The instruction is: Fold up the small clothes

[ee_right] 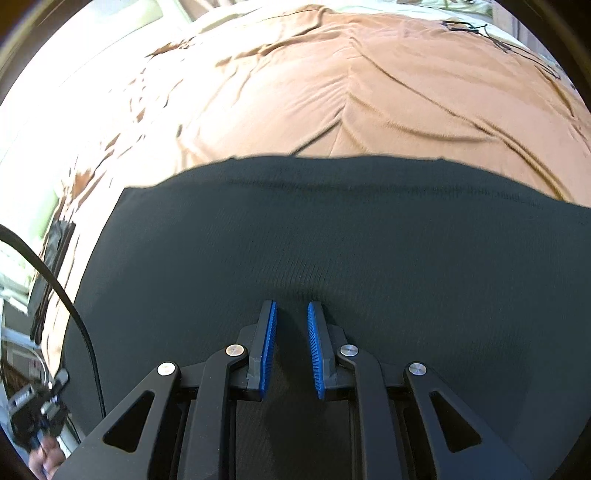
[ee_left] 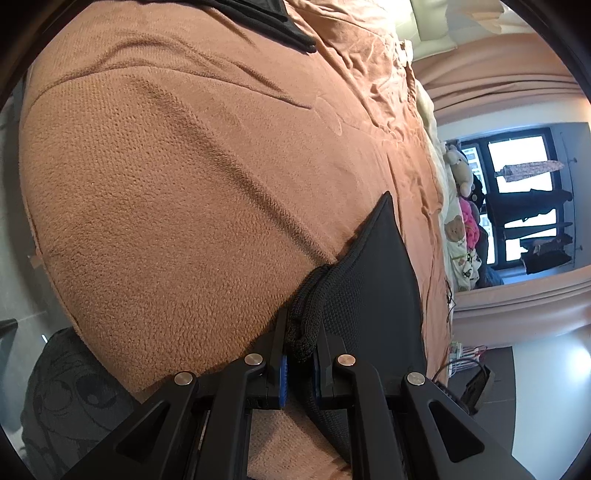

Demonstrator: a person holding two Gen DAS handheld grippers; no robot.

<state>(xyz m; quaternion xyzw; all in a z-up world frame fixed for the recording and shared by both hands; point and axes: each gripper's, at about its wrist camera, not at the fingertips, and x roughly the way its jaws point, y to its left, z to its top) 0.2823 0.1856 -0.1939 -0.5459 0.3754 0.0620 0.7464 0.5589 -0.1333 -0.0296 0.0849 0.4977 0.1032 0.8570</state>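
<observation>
Garment (ee_right: pixel 332 240): black knit piece lying spread on the blanket (ee_left: pixel 166 184), which serves as the landmark; its far edge runs straight across the blanket in the right view.
Left gripper (ee_left: pixel 301 343): jaws nearly closed, clamping a bunched, rope-like edge of the garment just above the blanket's near side.
Why held so: pinching the gathered edge likely anchors 1 end, so the cloth can be drawn taut or carried over for a fold.
Right gripper (ee_right: pixel 291 314): jaws a narrow gap apart, blue pads (ee_right: pixel 271 347) bare, nothing between them; tips point down at the garment's flat middle, and whether they touch the cloth I cannot tell.
Why placed so: probably seeking a second hold or pressing the cloth flat, judged from the tips aimed at the fabric.
Left view only: the clamped bunch, the garment's pointed corner rising over the blanket, another dark item (ee_left: pixel 280 22) at the blanket's far end, and a window (ee_left: pixel 517 199) beyond it.
Right view only: the garment's full width, the wrinkled far half of the blanket, and a cable (ee_right: pixel 70 306) off the blanket's left edge.
Progress: fold seems early, with most of the cloth lying in 1 layer.
</observation>
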